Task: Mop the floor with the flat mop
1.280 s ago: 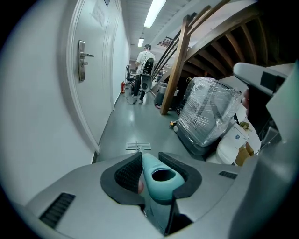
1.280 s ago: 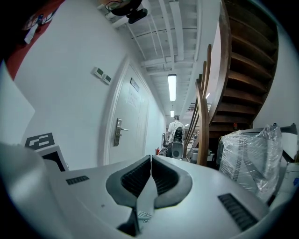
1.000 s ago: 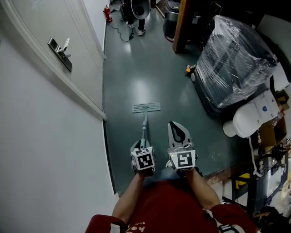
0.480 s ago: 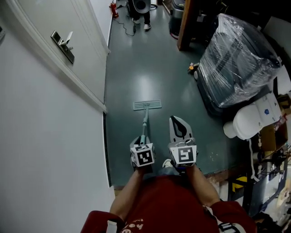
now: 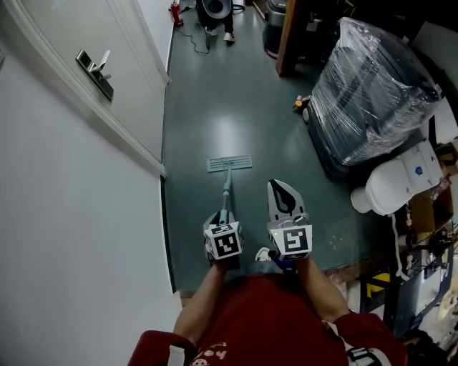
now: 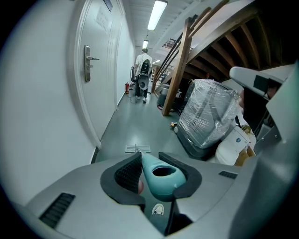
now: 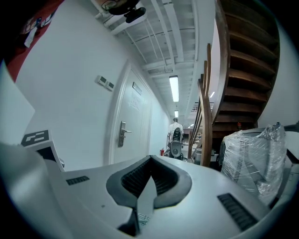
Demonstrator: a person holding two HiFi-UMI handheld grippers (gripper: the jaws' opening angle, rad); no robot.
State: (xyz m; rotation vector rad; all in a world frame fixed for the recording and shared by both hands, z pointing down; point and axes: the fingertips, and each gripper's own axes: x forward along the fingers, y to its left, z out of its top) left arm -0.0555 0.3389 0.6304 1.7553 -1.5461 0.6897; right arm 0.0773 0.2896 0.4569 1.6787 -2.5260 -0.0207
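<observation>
Flat mop (image 5: 229, 164) barely shifted; left gripper (image 6: 150, 158) clamps handle (image 6: 162, 177).

head view: far person (image 5: 216, 14) cut off at top edge, mop handle (image 5: 227, 191) upper end obsc. by left tool (image 5: 222, 223)

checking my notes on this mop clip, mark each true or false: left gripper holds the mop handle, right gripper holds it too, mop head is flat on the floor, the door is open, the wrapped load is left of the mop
1. The left gripper holds the mop handle. True.
2. The right gripper holds it too. False: its jaws are together on nothing, beside the handle.
3. The mop head is flat on the floor. True.
4. The door is open. False: it looks shut.
5. The wrapped load is left of the mop. False: it stands to the right.
</observation>
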